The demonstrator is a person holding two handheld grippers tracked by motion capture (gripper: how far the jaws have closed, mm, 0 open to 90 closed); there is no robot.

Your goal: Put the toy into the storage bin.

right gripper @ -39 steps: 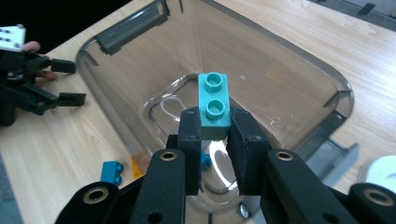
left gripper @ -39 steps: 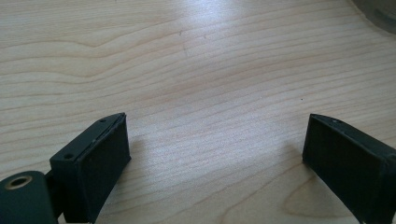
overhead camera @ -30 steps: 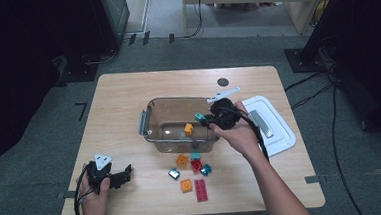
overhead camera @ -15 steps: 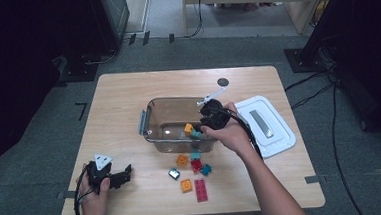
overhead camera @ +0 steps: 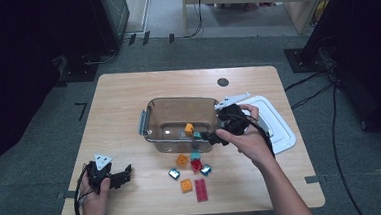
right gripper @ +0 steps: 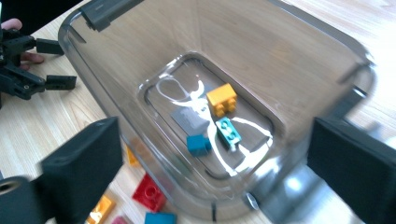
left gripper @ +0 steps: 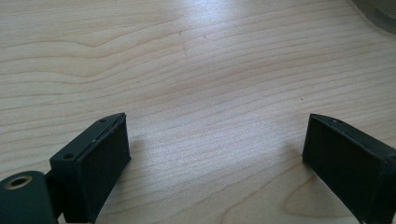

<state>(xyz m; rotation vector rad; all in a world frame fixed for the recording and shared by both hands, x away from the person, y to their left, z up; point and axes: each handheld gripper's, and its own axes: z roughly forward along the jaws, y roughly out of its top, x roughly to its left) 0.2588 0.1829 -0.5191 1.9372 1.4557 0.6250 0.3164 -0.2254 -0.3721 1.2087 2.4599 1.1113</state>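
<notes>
Loose bricks [right gripper: 149, 193] half hidden behind the container wall [right gripper: 154, 154], cut off at the bottom edge

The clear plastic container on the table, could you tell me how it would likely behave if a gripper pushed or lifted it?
The clear plastic container looks thin-walled and holds just three small bricks, so it is probably light and would slide on the smooth wooden table when pushed. Its wide flat base suggests it is unlikely to tip. The glossy walls could be slippery for fingers; the rim looks the safer hold.

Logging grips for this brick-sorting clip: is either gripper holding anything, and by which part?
Nothing is held. The right gripper, jaws just opened, hangs over the clear container; the left gripper rests open.
</notes>
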